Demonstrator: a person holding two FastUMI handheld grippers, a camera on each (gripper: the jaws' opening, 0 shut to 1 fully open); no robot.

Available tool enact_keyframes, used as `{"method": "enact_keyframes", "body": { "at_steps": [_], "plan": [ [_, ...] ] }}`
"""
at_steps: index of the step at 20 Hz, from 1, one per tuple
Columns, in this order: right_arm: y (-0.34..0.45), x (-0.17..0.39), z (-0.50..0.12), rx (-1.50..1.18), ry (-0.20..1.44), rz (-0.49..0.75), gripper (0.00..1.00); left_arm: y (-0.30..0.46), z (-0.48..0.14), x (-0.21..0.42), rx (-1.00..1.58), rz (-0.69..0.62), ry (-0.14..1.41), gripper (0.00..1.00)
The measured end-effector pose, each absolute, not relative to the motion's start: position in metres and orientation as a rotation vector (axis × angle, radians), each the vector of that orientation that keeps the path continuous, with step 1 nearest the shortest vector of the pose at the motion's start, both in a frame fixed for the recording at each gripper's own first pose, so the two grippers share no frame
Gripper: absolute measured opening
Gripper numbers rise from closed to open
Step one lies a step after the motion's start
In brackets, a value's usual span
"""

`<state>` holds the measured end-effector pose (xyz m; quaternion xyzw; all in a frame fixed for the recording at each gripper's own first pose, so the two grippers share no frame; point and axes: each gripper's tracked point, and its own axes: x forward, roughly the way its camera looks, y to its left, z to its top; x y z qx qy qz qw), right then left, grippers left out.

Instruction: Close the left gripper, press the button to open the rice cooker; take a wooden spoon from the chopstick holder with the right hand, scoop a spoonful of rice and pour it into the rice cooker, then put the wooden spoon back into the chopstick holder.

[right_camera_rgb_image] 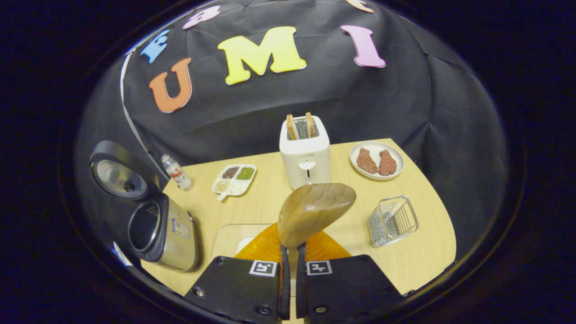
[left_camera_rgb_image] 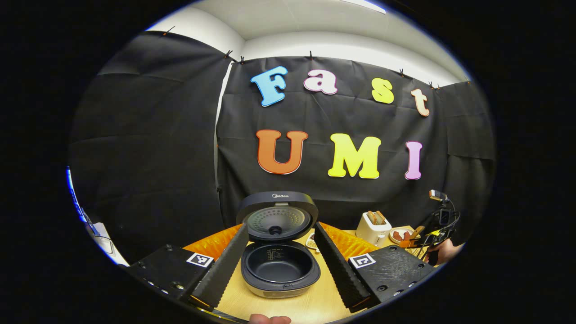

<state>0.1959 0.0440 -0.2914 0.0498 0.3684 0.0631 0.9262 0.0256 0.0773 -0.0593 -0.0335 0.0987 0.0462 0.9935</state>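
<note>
Left gripper (left_camera_rgb_image: 279, 265) jaws apart before open cooker (left_camera_rgb_image: 280, 267), right gripper (right_camera_rgb_image: 292, 265) clamped on spoon (right_camera_rgb_image: 315, 211), toaster (right_camera_rgb_image: 305, 150) beyond

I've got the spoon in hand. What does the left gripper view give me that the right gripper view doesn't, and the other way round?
Left gripper view: a look straight down into the inner pot, bare inside, past the open left gripper.
Right gripper view: the right gripper shut on the wooden spoon, plus the wire chopstick holder and a bottle.
Both: the rice cooker with its lid up, the toaster and the plate.
</note>
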Motion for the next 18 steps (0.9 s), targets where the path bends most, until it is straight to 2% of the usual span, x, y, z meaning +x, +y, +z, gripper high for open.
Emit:
{"method": "enact_keyframes", "body": {
  "at_steps": [4,9,12,18],
  "plan": [
    [0.044,0.199,-0.322,-0.046,0.756,0.092,0.10,0.086,-0.064,0.018,-0.053,0.115,0.216,0.94],
    [0.066,0.201,-0.344,-0.216,0.698,0.106,0.10,0.091,-0.072,0.009,-0.033,0.130,0.246,0.95],
    [0.097,0.193,-0.353,-0.186,0.713,0.183,0.10,0.096,-0.073,0.006,-0.033,0.145,0.254,0.94],
    [0.122,0.182,-0.358,0.054,0.782,0.235,0.10,0.100,-0.080,-0.001,-0.043,0.169,0.272,0.94]
  ]
}}
